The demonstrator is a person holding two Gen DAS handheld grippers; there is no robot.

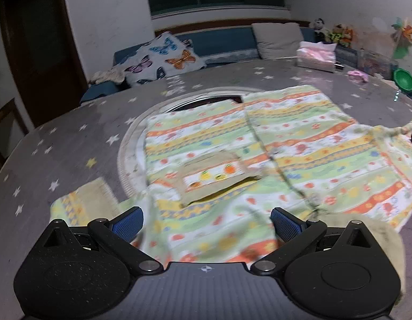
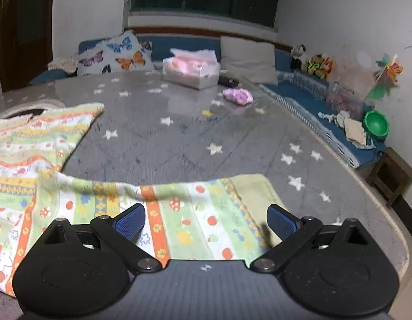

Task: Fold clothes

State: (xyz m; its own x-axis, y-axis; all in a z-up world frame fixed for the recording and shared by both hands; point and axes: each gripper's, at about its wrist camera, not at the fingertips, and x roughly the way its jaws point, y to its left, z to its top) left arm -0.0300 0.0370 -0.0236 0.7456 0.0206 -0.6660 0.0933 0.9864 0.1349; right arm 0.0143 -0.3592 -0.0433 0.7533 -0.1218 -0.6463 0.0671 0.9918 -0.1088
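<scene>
A striped child's garment (image 1: 272, 144) in green, orange, yellow and white lies spread on the grey star-patterned table (image 1: 72, 138), with a small fruit-print pocket (image 1: 214, 176) near its middle. My left gripper (image 1: 207, 222) hovers open over the garment's near edge, blue pads (image 1: 128, 224) wide apart with nothing between them. In the right wrist view a sleeve of the same garment (image 2: 179, 213) stretches to the right, ending in a pale yellow cuff (image 2: 259, 192). My right gripper (image 2: 206, 221) stands open above that sleeve, its pads not touching the cloth.
A tissue box (image 2: 191, 70) and a pink crumpled item (image 2: 238, 96) sit at the far side of the table. Behind it runs a blue sofa with a butterfly cushion (image 2: 118, 56) and a grey pillow (image 2: 248, 60). A green bowl (image 2: 376, 125) and wooden stool (image 2: 390, 176) stand at right.
</scene>
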